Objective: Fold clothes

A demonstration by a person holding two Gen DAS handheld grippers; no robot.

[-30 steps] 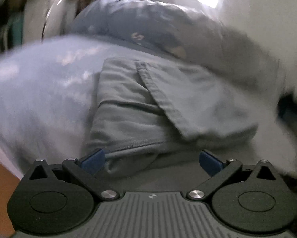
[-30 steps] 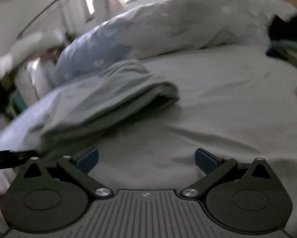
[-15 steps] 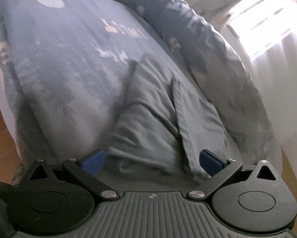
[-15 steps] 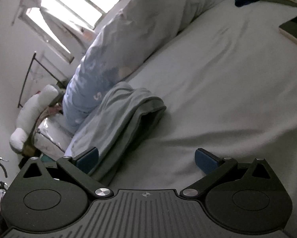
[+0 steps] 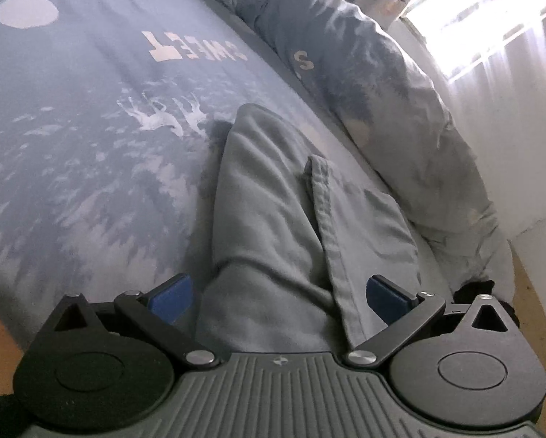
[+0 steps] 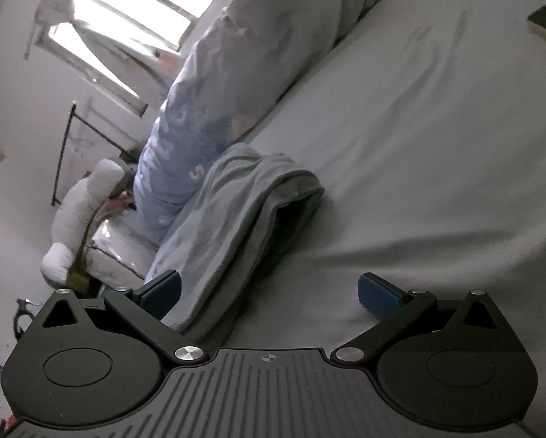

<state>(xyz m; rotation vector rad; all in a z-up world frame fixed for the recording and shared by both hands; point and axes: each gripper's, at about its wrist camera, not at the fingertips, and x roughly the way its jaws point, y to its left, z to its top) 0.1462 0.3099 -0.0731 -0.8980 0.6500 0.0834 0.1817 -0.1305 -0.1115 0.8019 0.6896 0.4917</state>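
One folded grey garment (image 5: pixel 291 226), one rolled duvet (image 5: pixel 375 91), one window (image 6: pixel 127 25), one plush toy (image 6: pixel 87 211)

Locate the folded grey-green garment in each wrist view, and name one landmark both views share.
Left wrist: the folded garment fills the lower middle, running up from between the open left gripper fingers.
Right wrist: it lies left of centre, its near end by the open right gripper left finger.
Shared landmark: the blue pillow with a white "S", just behind the garment.
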